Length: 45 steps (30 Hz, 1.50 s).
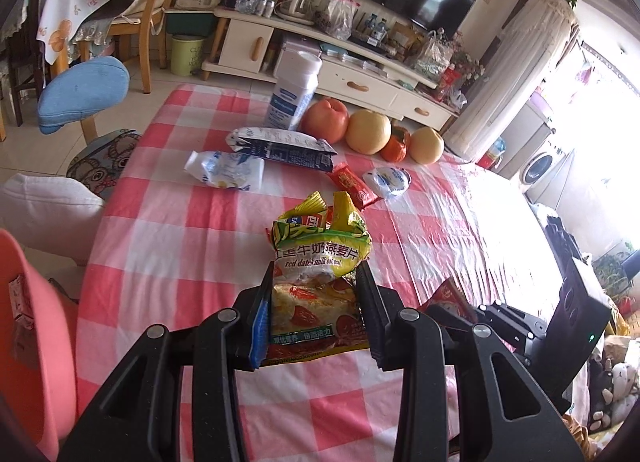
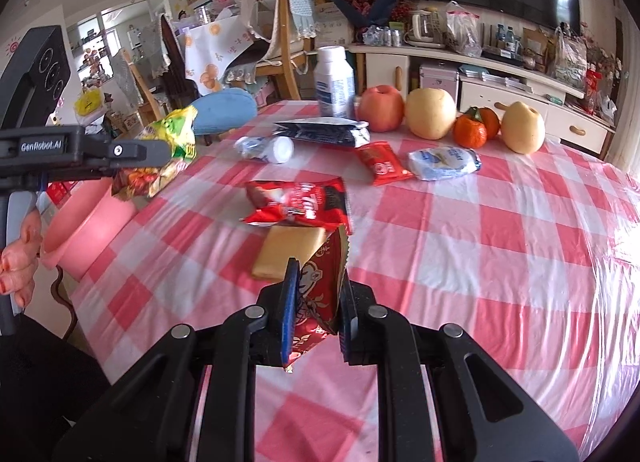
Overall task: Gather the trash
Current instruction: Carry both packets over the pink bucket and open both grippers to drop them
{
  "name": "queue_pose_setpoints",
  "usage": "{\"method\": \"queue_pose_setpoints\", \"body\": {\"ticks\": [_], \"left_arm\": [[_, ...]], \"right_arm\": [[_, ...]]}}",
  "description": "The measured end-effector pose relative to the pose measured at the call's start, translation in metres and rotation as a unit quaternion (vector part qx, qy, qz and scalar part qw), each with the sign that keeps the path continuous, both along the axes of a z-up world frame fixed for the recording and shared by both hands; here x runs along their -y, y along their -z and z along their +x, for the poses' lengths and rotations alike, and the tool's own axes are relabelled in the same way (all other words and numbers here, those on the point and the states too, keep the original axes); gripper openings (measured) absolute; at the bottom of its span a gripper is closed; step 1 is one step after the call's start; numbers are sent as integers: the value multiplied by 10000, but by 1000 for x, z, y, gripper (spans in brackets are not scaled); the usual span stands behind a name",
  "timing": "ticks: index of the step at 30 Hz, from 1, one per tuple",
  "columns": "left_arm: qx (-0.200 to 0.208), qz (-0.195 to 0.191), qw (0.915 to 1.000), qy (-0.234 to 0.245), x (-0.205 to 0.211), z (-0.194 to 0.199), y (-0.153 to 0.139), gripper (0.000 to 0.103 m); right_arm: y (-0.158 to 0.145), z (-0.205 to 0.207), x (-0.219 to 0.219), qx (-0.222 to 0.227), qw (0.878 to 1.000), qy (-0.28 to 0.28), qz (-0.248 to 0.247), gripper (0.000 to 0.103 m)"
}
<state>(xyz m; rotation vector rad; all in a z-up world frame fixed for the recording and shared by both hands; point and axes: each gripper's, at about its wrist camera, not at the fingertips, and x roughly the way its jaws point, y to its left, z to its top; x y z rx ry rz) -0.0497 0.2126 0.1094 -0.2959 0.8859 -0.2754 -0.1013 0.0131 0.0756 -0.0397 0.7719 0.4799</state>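
Observation:
My left gripper (image 1: 316, 274) is shut on a yellow-green oatmeal packet (image 1: 320, 262) and holds it above the checked table; it also shows in the right wrist view (image 2: 160, 153), over the pink bin (image 2: 84, 225). My right gripper (image 2: 318, 278) is shut on a red snack wrapper (image 2: 320, 294), just above the table. On the table lie a red crumpled wrapper (image 2: 296, 201), a tan wafer (image 2: 288, 252), a small red packet (image 2: 382, 163), a dark blue bag (image 2: 324, 131), a crumpled white-blue wrapper (image 2: 444, 161) and a squashed white bottle (image 2: 266, 147).
A white bottle (image 2: 334, 81), an apple (image 2: 380, 107), two pears (image 2: 430, 111) and tangerines (image 2: 474, 127) stand along the table's far edge. A blue-cushioned chair (image 1: 82, 93) is at the left. The pink bin (image 1: 28, 322) stands beside the table's left edge.

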Motion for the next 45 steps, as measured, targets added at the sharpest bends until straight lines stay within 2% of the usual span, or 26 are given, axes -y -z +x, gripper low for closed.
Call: {"method": "queue_pose_setpoints", "body": {"ticks": [15, 23, 28, 32, 33, 41, 42, 44, 45], "left_arm": [[308, -235, 9972, -637, -76, -27, -15, 40], [482, -384, 9889, -1351, -137, -47, -20, 40], [446, -331, 9780, -2009, -186, -61, -15, 40], [343, -309, 9652, -2575, -220, -70, -7, 40], [306, -253, 9598, -2778, -231, -73, -5, 40], [237, -327, 9374, -3460, -269, -85, 3, 41], [233, -326, 9349, -3525, -272, -88, 3, 41], [203, -213, 9304, -3652, -275, -88, 5, 52], [177, -115, 9270, -3746, -276, -88, 6, 71]], "right_arm": [[-27, -33, -88, 214, 9968, -764, 22, 19], [-46, -45, -164, 349, 9888, -1444, 133, 19], [-60, -51, -215, 480, 9804, -1899, 216, 19], [-69, -52, -255, 541, 9733, -2204, 337, 19], [-70, -52, -266, 542, 9716, -2275, 372, 19], [-69, -46, -320, 577, 9650, -2504, 523, 20], [-65, -44, -324, 555, 9652, -2508, 495, 23], [-56, -40, -332, 466, 9655, -2520, 459, 41], [-52, -37, -332, 437, 9670, -2461, 497, 57]]}}
